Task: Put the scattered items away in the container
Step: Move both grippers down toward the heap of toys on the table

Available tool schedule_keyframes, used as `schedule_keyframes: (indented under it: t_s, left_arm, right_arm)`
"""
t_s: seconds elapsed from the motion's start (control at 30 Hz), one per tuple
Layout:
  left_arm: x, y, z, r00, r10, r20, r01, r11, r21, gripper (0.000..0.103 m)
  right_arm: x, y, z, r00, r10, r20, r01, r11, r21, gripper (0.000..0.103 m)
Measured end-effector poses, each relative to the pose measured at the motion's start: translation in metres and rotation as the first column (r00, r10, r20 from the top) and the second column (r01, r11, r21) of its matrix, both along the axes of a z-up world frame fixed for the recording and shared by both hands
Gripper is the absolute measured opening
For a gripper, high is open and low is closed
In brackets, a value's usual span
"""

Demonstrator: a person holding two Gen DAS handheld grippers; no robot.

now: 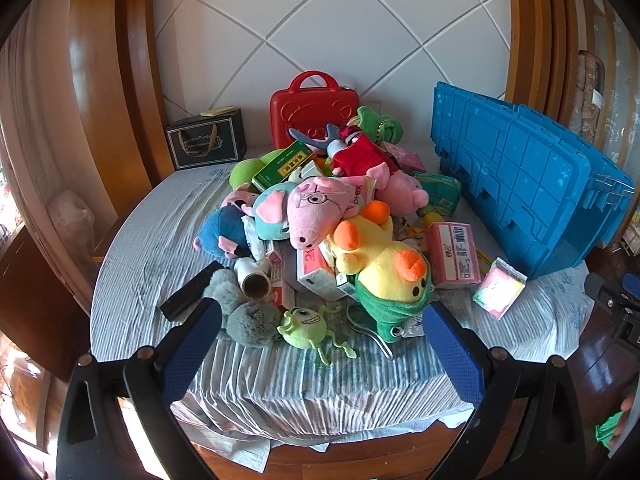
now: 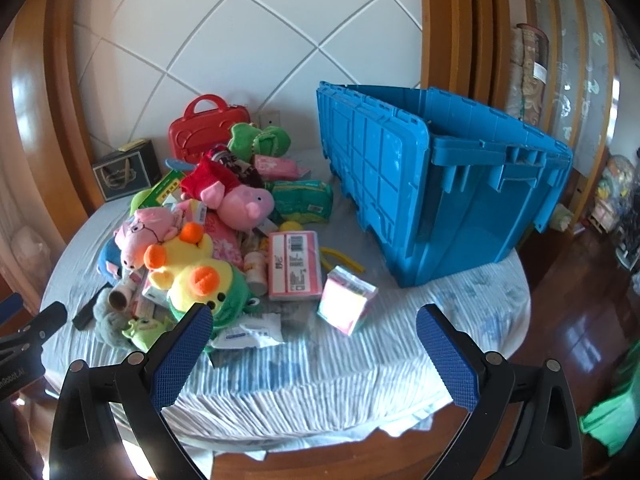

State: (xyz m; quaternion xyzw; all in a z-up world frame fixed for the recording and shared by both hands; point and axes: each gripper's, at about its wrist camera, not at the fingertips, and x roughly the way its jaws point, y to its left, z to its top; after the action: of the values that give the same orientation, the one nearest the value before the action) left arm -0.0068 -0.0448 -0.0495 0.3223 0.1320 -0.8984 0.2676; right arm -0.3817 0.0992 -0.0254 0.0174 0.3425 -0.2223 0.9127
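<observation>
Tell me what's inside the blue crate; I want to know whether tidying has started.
Neither view settles it. The blue crate shows only its outer walls and rim; its interior is hidden. The toy pile lies beside it on the table.

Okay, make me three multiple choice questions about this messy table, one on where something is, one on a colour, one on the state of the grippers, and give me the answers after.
1. Where does the blue crate stand relative to the toy pile?
A. on its left
B. on its right
C. on top of it

2. What colour is the small carry case behind the pile?
A. red
B. black
C. yellow

3. How are the two grippers?
A. both open, empty
B. both shut on toys
C. one holds the yellow duck plush

Answers: 1 B, the crate sits right of the pile in both views. 2 A, it is red. 3 A, left gripper and right gripper show spread fingers holding nothing; the yellow duck plush lies on the pile.
</observation>
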Motion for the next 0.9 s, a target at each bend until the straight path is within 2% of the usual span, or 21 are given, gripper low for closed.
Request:
schedule_keyframes:
  t_s: [0.23,0.4,0.5,0.63,0.73,0.8,0.83,0.87,0.9]
  left_arm:
    - [-0.011,-0.031,-0.059,0.986,0.098,0.131,-0.101,0.995,0.019,0.101]
    - [-0.021,-0.031,-0.102,0.969,0.12,0.215,-0.139,0.988,0.071,0.094]
    - [-0.025,-0.034,-0.12,0.964,0.118,0.24,-0.146,0.984,0.102,0.094]
    - [-0.036,-0.046,-0.141,0.96,0.122,0.254,-0.159,0.979,0.129,0.094]
    - [-0.045,-0.053,-0.157,0.96,0.097,0.264,-0.14,0.979,0.15,0.092]
    - [-0.054,-0.056,-0.169,0.96,0.069,0.271,-0.118,0.979,0.168,0.087]
    - [-0.058,-0.057,-0.175,0.959,0.054,0.277,-0.106,0.978,0.177,0.085]
    - [-0.061,-0.059,-0.179,0.96,0.044,0.276,-0.099,0.977,0.188,0.084]
    - [-0.062,-0.06,-0.182,0.962,0.041,0.271,-0.096,0.977,0.193,0.084]
  right_arm:
    - [0.029,-0.044,-0.055,0.99,0.015,-0.137,-0.01,0.999,0.04,0.103]
    - [0.051,-0.065,-0.094,0.978,0.028,-0.208,-0.014,0.998,0.066,0.103]
    - [0.06,-0.067,-0.108,0.972,0.042,-0.233,-0.019,0.994,0.104,0.103]
    - [0.072,-0.047,-0.125,0.964,0.084,-0.254,-0.057,0.992,0.113,0.103]
    - [0.08,-0.022,-0.14,0.952,0.143,-0.271,-0.106,0.984,0.146,0.093]
    - [0.086,-0.006,-0.152,0.944,0.162,-0.288,-0.12,0.98,0.158,0.08]
    - [0.089,0.001,-0.158,0.941,0.168,-0.293,-0.121,0.978,0.172,0.07]
    - [0.092,0.006,-0.165,0.94,0.174,-0.293,-0.121,0.974,0.191,0.065]
    - [0.095,0.011,-0.17,0.94,0.177,-0.292,-0.12,0.972,0.203,0.065]
